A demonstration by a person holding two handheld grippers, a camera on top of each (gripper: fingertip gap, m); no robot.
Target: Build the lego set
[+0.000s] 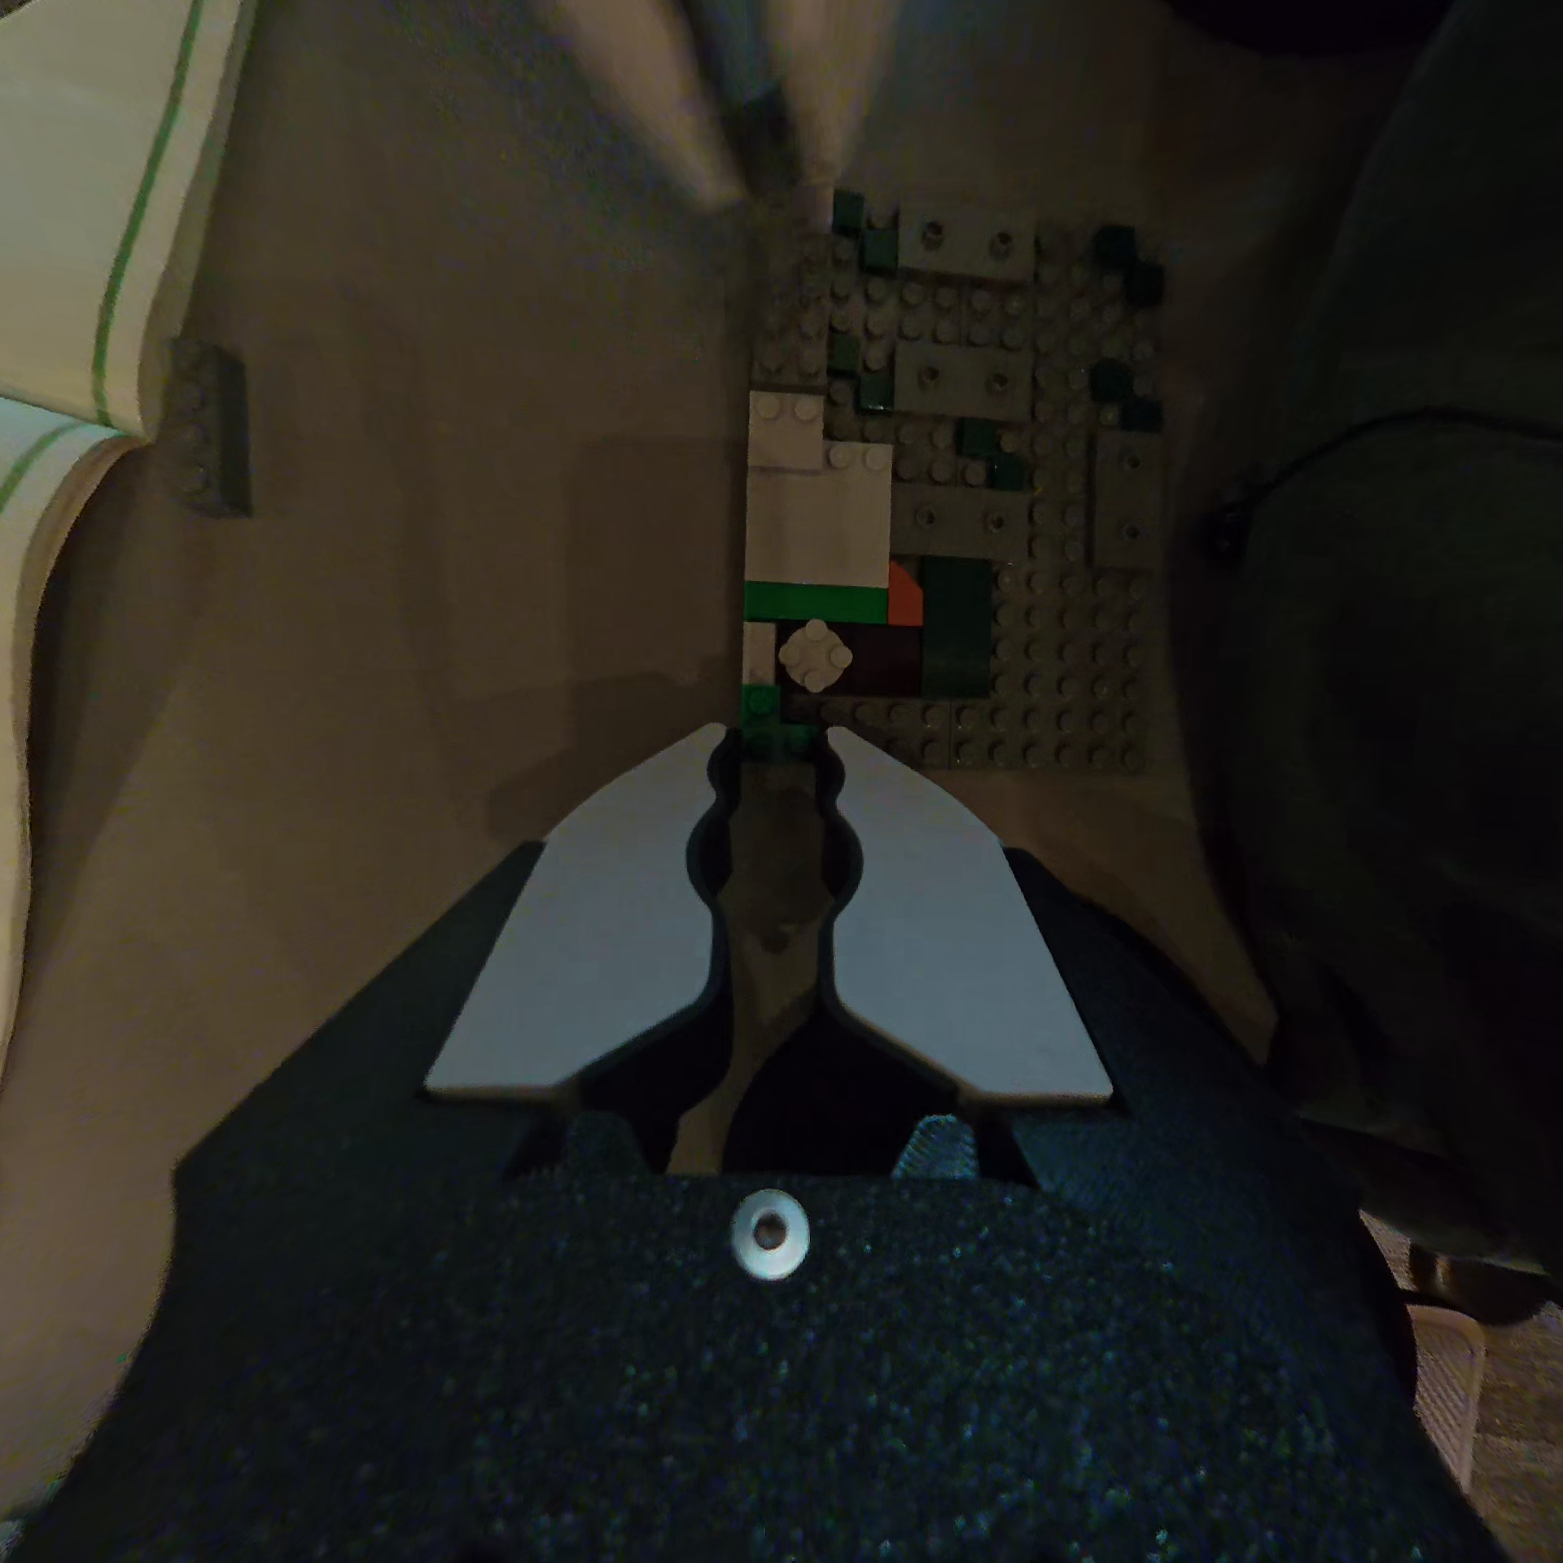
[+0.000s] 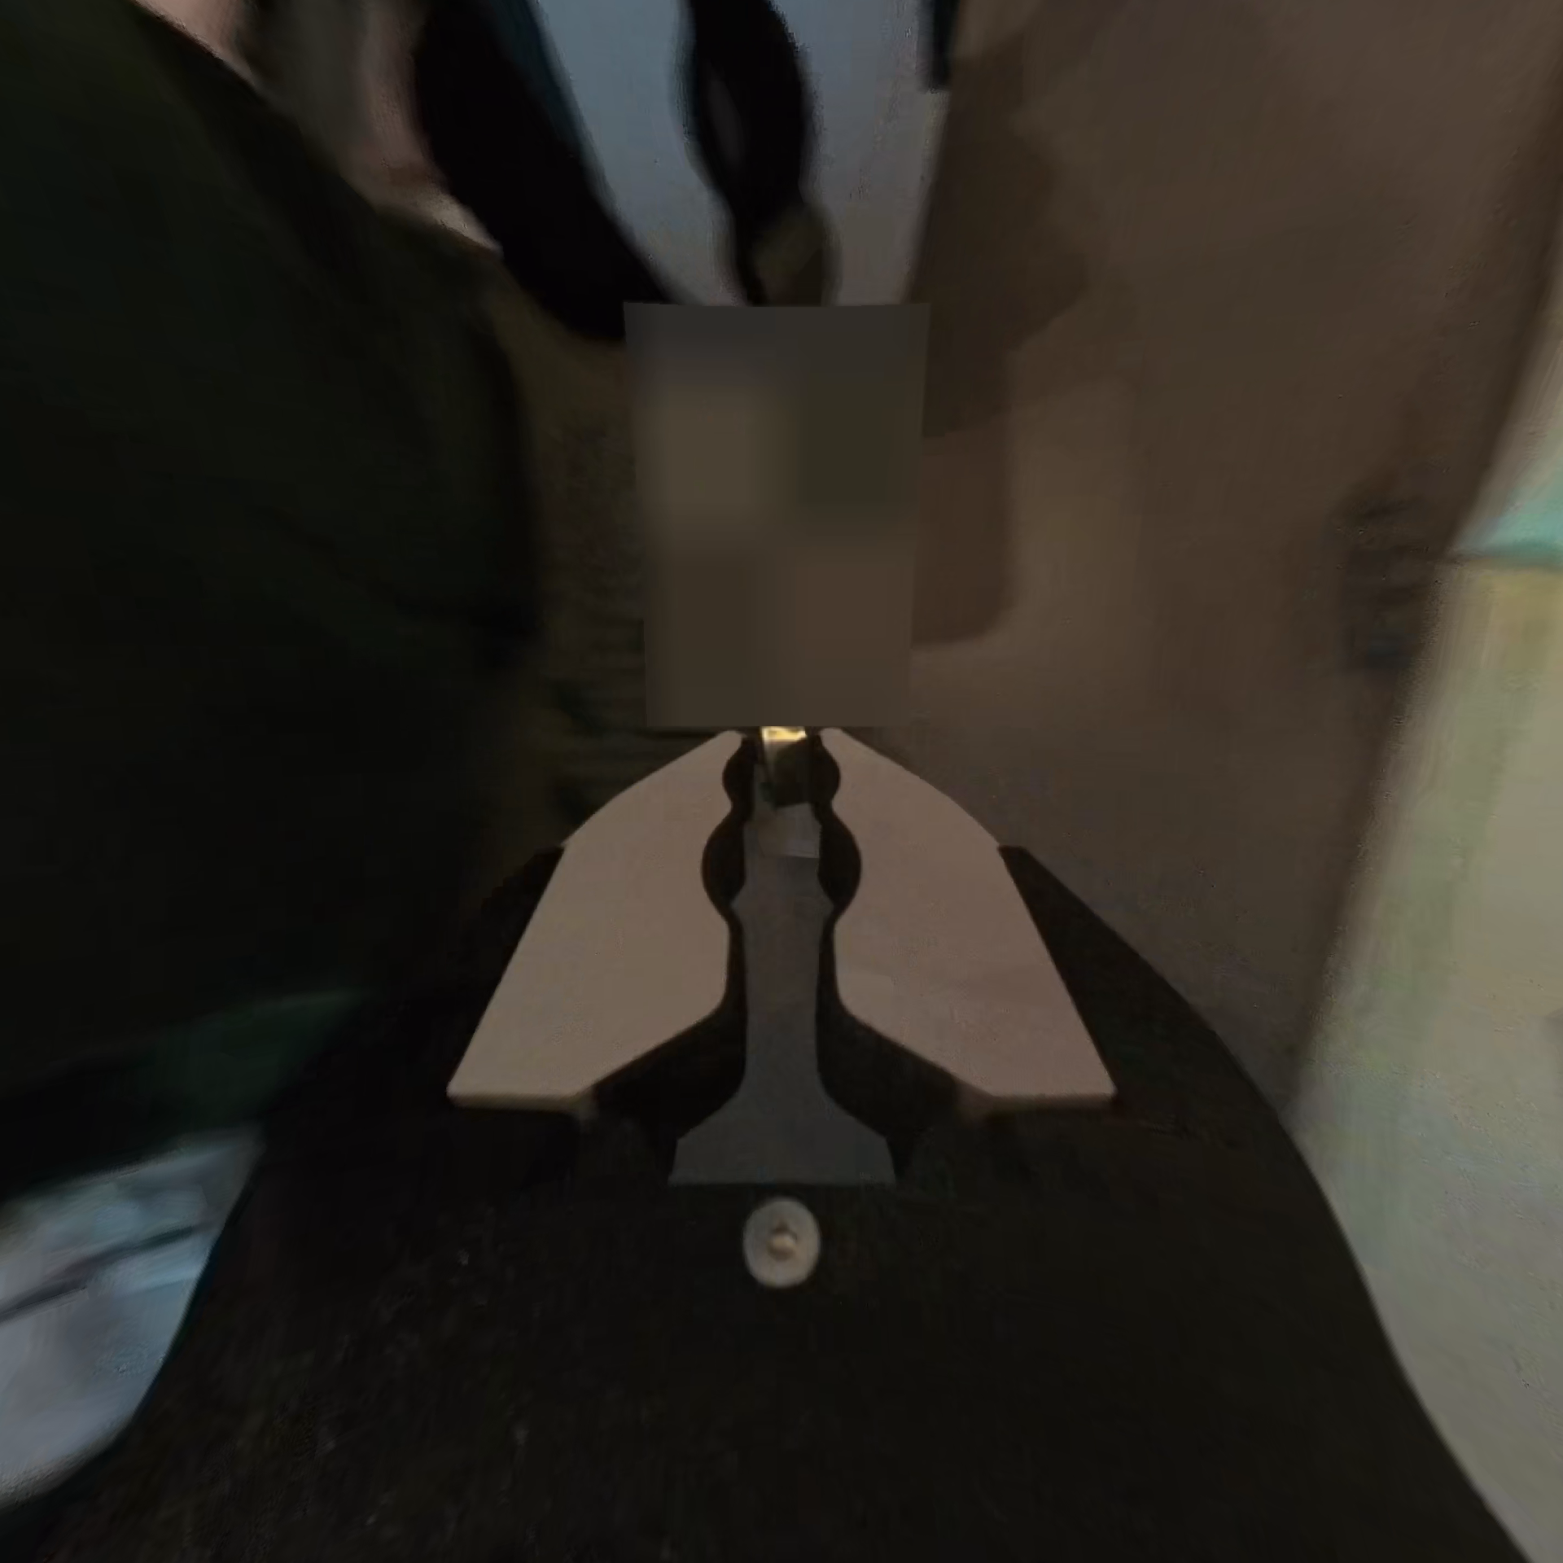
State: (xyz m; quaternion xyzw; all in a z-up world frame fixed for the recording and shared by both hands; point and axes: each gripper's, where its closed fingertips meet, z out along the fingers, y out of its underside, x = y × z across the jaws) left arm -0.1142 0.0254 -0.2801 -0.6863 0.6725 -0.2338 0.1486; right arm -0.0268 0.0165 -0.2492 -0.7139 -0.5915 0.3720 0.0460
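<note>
In the left wrist view the lego build point(image 1: 1057, 541) lies on a tan table: a grey studded baseplate with a white block point(image 1: 816, 524), a green strip point(image 1: 812, 602), an orange piece point(image 1: 905, 596) and dark green bricks. My left gripper point(image 1: 780, 737) is closed on the small green bricks point(image 1: 761, 706) at the build's near left corner. In the blurred right wrist view my right gripper point(image 2: 780, 748) is shut on a small pale piece point(image 2: 782, 765); I cannot make out its shape. The right gripper appears as a pale blur at the top of the left wrist view point(image 1: 761, 110).
A loose dark grey studded piece point(image 1: 207, 427) lies on the table at the left. Next to it are white sheets with green lines point(image 1: 93, 254). A large dark mass point(image 1: 1395, 677) fills the right side beside the build.
</note>
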